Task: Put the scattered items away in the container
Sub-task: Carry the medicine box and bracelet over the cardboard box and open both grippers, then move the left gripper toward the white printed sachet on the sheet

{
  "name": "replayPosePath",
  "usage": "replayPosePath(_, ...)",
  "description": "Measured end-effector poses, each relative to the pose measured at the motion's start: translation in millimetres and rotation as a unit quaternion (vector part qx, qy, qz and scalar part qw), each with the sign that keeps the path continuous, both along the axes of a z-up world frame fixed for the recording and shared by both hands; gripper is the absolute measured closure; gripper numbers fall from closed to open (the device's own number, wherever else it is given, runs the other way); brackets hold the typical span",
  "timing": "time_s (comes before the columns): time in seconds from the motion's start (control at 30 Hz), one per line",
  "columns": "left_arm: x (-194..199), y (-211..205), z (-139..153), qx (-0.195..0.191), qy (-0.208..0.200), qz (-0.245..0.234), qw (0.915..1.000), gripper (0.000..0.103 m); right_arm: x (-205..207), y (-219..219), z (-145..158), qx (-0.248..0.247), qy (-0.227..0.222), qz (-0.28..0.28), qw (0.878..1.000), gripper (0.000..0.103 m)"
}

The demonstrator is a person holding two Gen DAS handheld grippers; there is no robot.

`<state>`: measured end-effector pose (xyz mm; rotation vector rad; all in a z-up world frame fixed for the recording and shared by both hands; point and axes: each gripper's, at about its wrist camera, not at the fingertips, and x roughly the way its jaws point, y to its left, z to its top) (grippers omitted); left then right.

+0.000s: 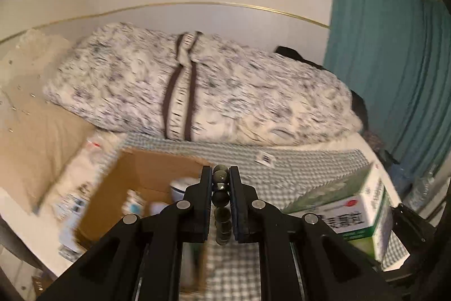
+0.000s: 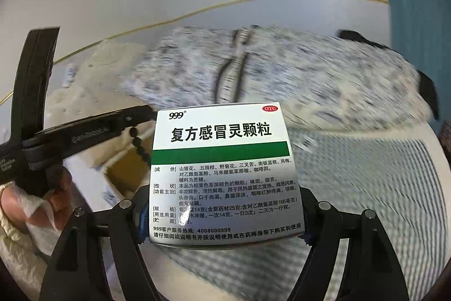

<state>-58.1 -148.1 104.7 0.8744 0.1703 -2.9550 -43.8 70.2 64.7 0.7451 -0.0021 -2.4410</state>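
1. Between the narrow-set jaws of the left gripper [image 1: 220, 174], in the left wrist view, a string of dark beads [image 1: 220, 198] is pinched; the beads run in a line down the slot between the two pads.
2. At about 8 o'clock from those jaws sits an open cardboard box [image 1: 124, 182], brown inside, with small blurred items on its floor, among them a white round one and a pale packet.
3. At 4 o'clock from the left gripper, the same view shows a green-and-white medicine box [image 1: 355, 205] held up off the bed, with part of the other tool's black frame at its far side.
4. From the right wrist view, the right gripper [image 2: 222, 219] clasps that medicine box [image 2: 222, 168] by its two sides, jaws set wide, printed white face with a green band toward the camera.
5. At 9 o'clock in that view the left gripper [image 2: 141, 114] shows from the side, the beads [image 2: 139, 144] hanging from its tip above the cardboard box [image 2: 124, 168].
6. A person's hand [image 2: 31, 205] wraps the left tool's handle at 8 o'clock, with white cloth or paper over the fingers.
7. Behind both tools, at 12 o'clock, a rolled patterned quilt [image 1: 197, 86] lies across a checked bedsheet [image 1: 296, 160].
8. A teal curtain [image 1: 394, 47] hangs at 2 o'clock; a tan pillow [image 1: 42, 126] lies at 9 o'clock.
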Motion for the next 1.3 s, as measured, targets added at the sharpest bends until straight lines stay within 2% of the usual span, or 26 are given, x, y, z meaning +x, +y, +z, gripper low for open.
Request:
replayPosePath(0.1,-3.1,-34.9,-3.1,-0.002,-0.006,0.026,0.9996,0.092,-12.2,-50.0,3.7,0.011,0.002,0.028,1.000,0.027)
replayPosePath(0.27,-12.3,-88.1,-34.4,0.009,-0.039,0.067,0.9969,0.092,-35.0,-115.0,-16.8,0.033,-0.021,0.065,0.997,0.027)
replayPosePath(0.37,-20.0,-108.0,-59.3,0.010,-0.061,0.086,0.9944,0.092,-47.1,-139.5,-39.5,0.052,-0.039,0.075,0.995,0.027)
replayPosePath(0.5,-28.1,-119.7,-84.8,0.018,-0.087,0.093,0.9918,0.090,-68.6,-147.2,-62.2,0.049,-0.063,0.076,0.994,0.023)
replayPosePath(0.57,-31.4,-120.6,-90.7,0.013,-0.092,0.098,0.9908,0.075,-74.2,-148.4,-65.7,0.036,-0.063,0.069,0.995,0.019)
replayPosePath(0.63,-34.1,-119.1,-92.3,0.000,-0.095,0.111,0.9893,0.012,-79.4,-143.5,-64.0,0.023,-0.055,0.057,0.997,0.009)
replayPosePath(0.67,-34.1,-118.3,-91.5,-0.009,-0.091,0.122,0.9883,0.005,-78.7,-138.3,-62.4,0.016,-0.045,0.049,0.998,0.007)
replayPosePath(0.77,-31.9,-115.4,-88.0,-0.026,-0.079,0.139,0.9868,0.003,-78.2,-124.3,-53.9,-0.008,-0.026,0.042,0.999,0.006)
replayPosePath(0.97,-24.8,-102.0,-84.0,-0.025,-0.075,0.140,0.9871,0.002,-85.8,-88.9,-40.1,-0.050,-0.017,0.012,0.999,0.005)
replayPosePath(1.17,-28.9,-60.9,-86.7,-0.021,-0.071,0.108,0.9914,0.000,-74.6,-25.0,-41.8,-0.048,0.005,-0.057,0.997,0.005)
replayPosePath(1.3,-45.7,-12.6,-96.5,-0.016,-0.078,0.079,0.9937,0.000,-67.1,28.4,-56.3,-0.033,0.004,-0.116,0.993,0.005)
